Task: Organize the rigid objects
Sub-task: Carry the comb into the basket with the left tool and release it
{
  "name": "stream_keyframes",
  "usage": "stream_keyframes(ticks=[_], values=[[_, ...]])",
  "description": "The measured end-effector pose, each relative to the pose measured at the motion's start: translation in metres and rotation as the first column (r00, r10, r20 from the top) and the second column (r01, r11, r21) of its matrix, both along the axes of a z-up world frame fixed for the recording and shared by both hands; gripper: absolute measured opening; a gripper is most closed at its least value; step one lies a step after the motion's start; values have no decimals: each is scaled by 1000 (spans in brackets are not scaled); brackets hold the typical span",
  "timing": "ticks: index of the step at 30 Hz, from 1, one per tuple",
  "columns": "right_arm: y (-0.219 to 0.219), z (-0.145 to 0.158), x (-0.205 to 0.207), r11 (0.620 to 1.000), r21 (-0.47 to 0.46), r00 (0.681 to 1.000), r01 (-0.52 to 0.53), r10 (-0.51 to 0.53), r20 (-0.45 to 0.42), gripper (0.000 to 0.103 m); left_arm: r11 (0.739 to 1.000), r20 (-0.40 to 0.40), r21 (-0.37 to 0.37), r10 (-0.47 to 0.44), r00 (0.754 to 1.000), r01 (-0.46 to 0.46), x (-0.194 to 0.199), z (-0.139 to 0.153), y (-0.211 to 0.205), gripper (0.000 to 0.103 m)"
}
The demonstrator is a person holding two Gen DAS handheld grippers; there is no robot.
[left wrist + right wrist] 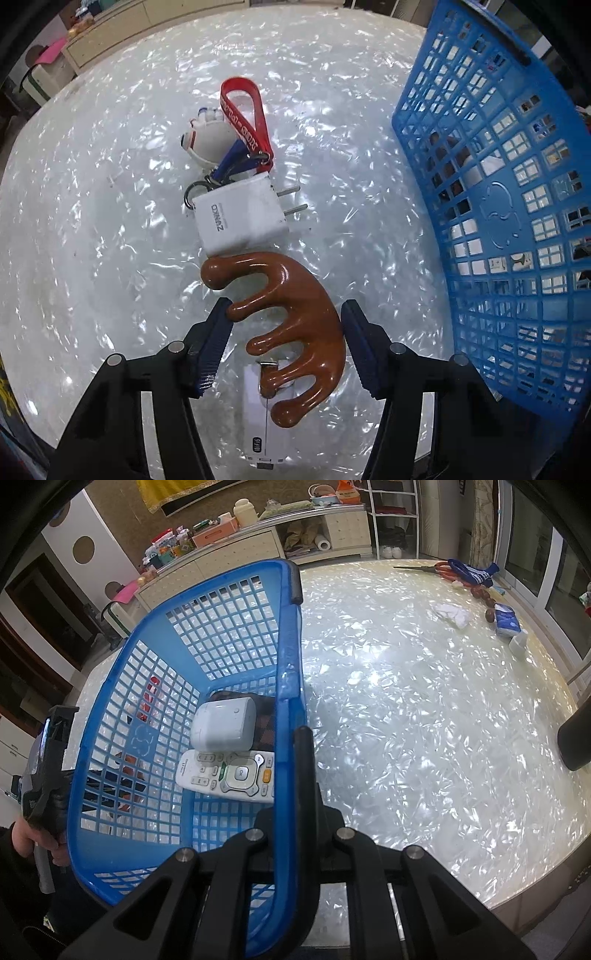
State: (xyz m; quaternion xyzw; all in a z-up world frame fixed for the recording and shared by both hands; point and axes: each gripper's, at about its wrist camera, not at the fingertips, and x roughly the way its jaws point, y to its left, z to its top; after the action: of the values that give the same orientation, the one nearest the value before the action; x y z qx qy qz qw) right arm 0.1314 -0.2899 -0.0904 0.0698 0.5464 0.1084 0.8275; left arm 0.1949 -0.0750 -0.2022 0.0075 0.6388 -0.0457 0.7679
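Note:
In the left wrist view a brown wooden massage comb lies on the table between the fingers of my left gripper, which is open; the left finger touches one prong. Under the comb lies a white WiFi dongle. Beyond it are a white charger plug and a keychain with an astronaut figure and a red strap. My right gripper is shut on the rim of the blue basket. The basket holds a white remote and a white box.
The blue basket stands to the right of the comb. At the table's far right edge lie scissors, a blue cloth, a white tissue and a blue packet. Cabinets stand behind the table.

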Motion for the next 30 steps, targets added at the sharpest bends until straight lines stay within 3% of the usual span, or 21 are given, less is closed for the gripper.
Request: stream_keyframes(ticks=[5,9,14,19,24,30], values=[[1,1,-2,1000,-17,1000,5,-5,-4,8,999,97,17,-35,995,34,-5,22,4,64],[2,2,-2,999,-32,1000,14,-14,-10,8,999,148,-33,-30,989,36,-7,43,17,64],[4,3,-4,998,-56,1000,17,-18,-17,8,997,247,-28,-57,967,66,-15,79,25,64],[5,3,-4,997,-74,999,30,-32,-24,8,996,329,-6,-87,940,94,-23,107,38,64],[6,3,-3,996,-87,999,29,-31,-29,8,986,388,-74,-106,915,146,-41,135,50,64],[6,2,-4,995,-90,999,32,-35,-30,8,960,485,-95,-186,854,263,-47,169,40,64]])
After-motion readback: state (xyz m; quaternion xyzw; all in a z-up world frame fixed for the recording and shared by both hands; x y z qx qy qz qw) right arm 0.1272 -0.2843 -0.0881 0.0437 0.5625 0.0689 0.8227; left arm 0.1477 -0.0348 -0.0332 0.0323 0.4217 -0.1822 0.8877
